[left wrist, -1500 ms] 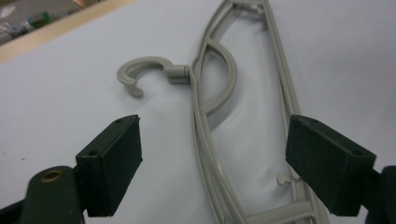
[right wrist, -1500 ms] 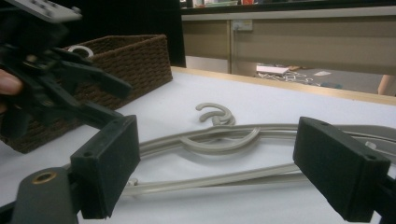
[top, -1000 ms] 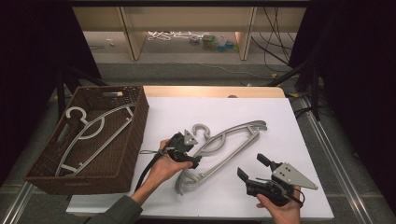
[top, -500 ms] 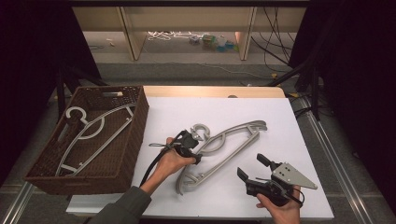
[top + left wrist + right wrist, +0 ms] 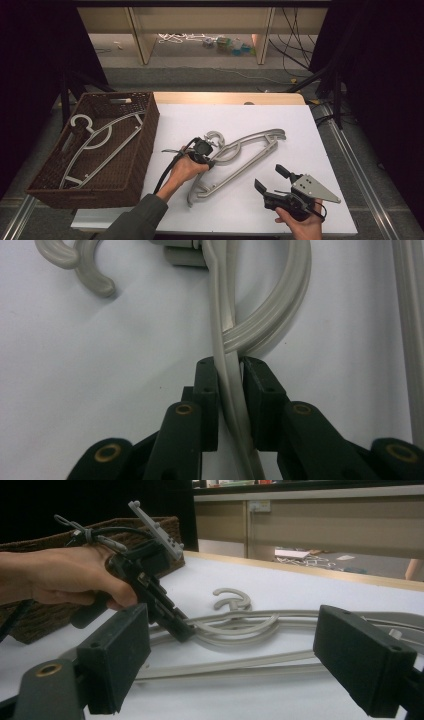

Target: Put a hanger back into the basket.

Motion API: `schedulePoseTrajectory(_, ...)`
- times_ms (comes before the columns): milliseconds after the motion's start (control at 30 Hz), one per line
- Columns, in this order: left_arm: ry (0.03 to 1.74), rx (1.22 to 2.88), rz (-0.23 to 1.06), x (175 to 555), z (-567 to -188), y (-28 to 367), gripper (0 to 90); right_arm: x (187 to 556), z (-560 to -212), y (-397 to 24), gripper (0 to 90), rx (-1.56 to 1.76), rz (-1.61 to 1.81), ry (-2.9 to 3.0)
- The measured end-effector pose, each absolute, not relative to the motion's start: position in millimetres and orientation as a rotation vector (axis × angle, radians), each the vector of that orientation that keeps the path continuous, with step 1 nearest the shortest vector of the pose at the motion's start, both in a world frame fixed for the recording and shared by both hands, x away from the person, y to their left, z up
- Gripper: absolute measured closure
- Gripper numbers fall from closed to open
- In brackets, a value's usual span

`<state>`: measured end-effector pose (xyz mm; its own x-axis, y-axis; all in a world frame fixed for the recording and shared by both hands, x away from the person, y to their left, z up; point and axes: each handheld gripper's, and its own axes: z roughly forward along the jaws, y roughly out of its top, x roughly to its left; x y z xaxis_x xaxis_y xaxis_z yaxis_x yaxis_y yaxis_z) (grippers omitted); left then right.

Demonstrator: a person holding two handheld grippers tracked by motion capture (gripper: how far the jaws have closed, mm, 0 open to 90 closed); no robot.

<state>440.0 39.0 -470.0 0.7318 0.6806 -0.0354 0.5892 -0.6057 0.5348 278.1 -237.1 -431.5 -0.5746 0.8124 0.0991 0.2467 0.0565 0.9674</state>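
My left gripper (image 5: 206,156) has slid forward and down onto the hanger (image 5: 240,156) on the white mat (image 5: 300,125), compared with a second ago when it sat just short of it with jaws wide. The jaws have just been closing, and in the left gripper view they now stand nearly together, pads (image 5: 207,385) pressing on the hanger's thin arm (image 5: 231,390) just below where the curved loop crosses it. So the grip is made, or as good as.

My right gripper (image 5: 280,186) has not moved: low at the near right of the mat, jaws wide apart, nothing between them, facing the hanger from the side.

Hanger lies flat mid-mat, hook (image 5: 214,137) toward the basket (image 5: 140,150), well clear of it. The basket to the left already holds another hanger (image 5: 95,142).

My read: reach step is over, pick is next. I likely lift and carry it left into the basket. Grip is on a narrow arm off-centre, so the hanger may swing or tip when raised.
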Motion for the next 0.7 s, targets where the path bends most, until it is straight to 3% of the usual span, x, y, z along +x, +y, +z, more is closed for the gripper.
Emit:
schedulePoseTrajectory(300,1.058,2.186,0.225,443.9,-456.3,52.2,81.2,277.9,-431.4,-236.9,16.0,1.065,1.548,1.861)
schedulePoseTrajectory(700,1.058,2.092,0.277,440.5,-441.1,62.2,81.6,278.3,-431.4,-237.2,16.0,1.056,1.561,1.856)
